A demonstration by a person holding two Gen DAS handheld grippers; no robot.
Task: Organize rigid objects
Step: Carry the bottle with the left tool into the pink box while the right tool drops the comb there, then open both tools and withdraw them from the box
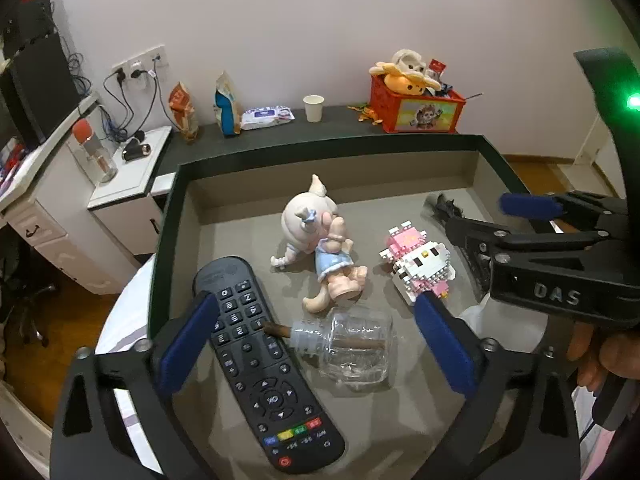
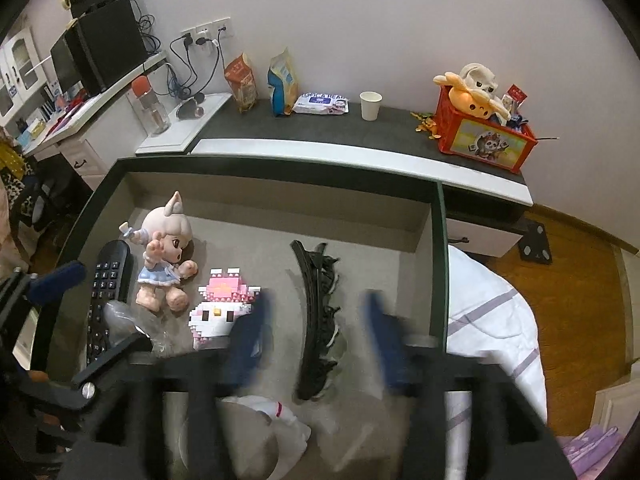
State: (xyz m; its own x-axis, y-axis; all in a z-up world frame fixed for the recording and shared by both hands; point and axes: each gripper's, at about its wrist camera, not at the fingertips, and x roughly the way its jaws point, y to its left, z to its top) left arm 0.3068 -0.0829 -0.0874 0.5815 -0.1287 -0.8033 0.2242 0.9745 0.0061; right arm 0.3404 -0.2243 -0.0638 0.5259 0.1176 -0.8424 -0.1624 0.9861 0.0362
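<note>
Toys and other hard things are laid in a shallow tray [image 1: 176,216] with a dark rim and a grey floor. Every place is told from the block kitty [image 1: 418,264], a pink and white toy that is found near the middle of the tray. Just beside it, on the side of the black remote [image 1: 260,364], a doll [image 1: 320,240] in a blue dress is laid on its back. Nearer to the cameras than the kitty, a clear bottle [image 1: 352,344] is laid on its side, with its neck touching the remote. On the kitty's other side, a black hair clip [image 2: 316,320] is seen. The left gripper [image 1: 316,344] is held with its blue fingers wide apart around the bottle and remote, and nothing is pinched. The right gripper [image 2: 316,336] is blurred; its fingers are apart on both sides of the hair clip, which is not squeezed.
</note>
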